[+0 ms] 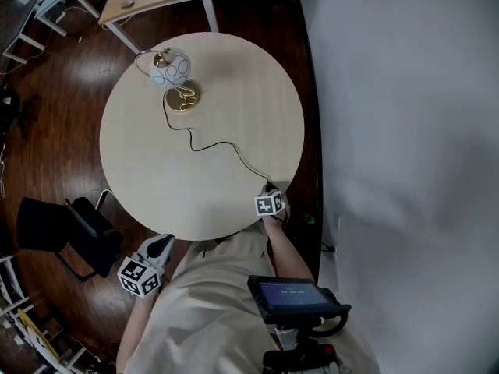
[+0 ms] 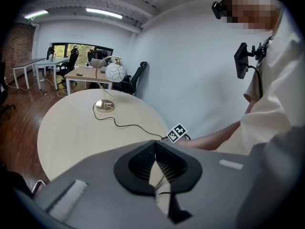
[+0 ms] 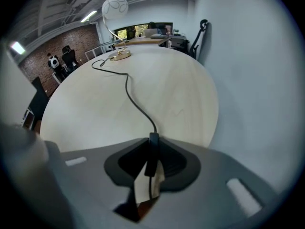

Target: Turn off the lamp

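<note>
Lamp [image 1: 170, 68]: upright near the far left edge of the round tabletop [image 1: 234, 84]. Cord [image 1: 218, 143]: runs from the lamp base to the near right edge. Right gripper [image 3: 151, 149]: clamped on the cord's inline switch [image 3: 152, 160] there. Left gripper [image 2: 155, 144]: jaws closed together, empty, off the near edge.

Clothing: loose cream garment [image 1: 207, 318], no print seen. Chest: black unit [image 1: 290, 294] with a dim blue screen, on a black bracket with cabling below. Head: small black camera [image 2: 218, 7]. Left gripper [image 1: 161, 242] and right gripper [image 1: 270, 188]: grey moulded housings, black ribbed pads [image 2: 142, 159], pale rectangular patches, each bearing a white cube [image 1: 139, 276] printed with black square markers.
</note>
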Demonstrator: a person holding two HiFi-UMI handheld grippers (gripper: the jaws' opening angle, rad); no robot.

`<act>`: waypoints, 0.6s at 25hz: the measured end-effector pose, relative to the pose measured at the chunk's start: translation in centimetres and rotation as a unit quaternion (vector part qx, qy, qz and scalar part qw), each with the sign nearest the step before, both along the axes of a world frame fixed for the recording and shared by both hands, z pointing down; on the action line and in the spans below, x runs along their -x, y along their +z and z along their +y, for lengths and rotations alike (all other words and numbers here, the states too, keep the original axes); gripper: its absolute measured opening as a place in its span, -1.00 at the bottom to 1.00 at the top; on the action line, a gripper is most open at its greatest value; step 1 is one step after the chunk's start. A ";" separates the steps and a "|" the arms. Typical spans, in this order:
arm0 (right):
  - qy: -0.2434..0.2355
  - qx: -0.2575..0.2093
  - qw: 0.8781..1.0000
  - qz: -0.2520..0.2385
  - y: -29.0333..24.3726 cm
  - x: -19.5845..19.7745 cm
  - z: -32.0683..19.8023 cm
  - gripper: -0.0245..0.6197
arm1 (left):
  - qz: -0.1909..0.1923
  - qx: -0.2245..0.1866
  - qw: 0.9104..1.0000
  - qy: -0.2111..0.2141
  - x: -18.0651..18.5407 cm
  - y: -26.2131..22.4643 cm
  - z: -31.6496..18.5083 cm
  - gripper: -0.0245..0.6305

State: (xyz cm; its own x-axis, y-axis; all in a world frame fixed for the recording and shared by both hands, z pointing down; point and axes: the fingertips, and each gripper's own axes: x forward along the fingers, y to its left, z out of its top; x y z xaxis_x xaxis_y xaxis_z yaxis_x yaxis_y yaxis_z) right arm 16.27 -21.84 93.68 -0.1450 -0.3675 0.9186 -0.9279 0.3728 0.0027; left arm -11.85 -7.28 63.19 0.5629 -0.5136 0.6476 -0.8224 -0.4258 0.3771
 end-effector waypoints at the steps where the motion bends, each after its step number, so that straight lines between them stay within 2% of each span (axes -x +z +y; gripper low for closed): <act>1: -0.001 -0.003 1.000 0.003 -0.2 0.0 -0.1 -0.71 | 0.000 0.000 1.000 0.000 0.0 -0.1 0.0 -0.96; 6: -0.004 -0.026 0.999 0.022 -0.3 -0.1 -0.2 -0.66 | 0.002 -0.002 1.000 -0.005 0.3 -0.1 0.1 -0.96; 10: -0.004 -0.064 0.998 0.010 -2.5 -0.1 -0.7 -0.31 | 0.010 -0.009 1.000 -0.007 0.7 -0.2 0.2 -0.96; 15: 0.006 -0.110 0.994 0.003 -6.6 -0.3 -1.0 -0.30 | 0.026 -0.026 0.999 -0.008 1.9 -0.1 0.4 -0.96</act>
State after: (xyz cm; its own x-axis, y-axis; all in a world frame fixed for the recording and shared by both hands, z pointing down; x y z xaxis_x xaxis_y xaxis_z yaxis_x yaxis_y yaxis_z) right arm 16.60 -22.85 87.07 -0.1339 -0.5615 0.8166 -0.9321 0.3513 0.0887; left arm -13.78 -6.87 63.12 0.5871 -0.5543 0.5900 -0.8088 -0.4333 0.3977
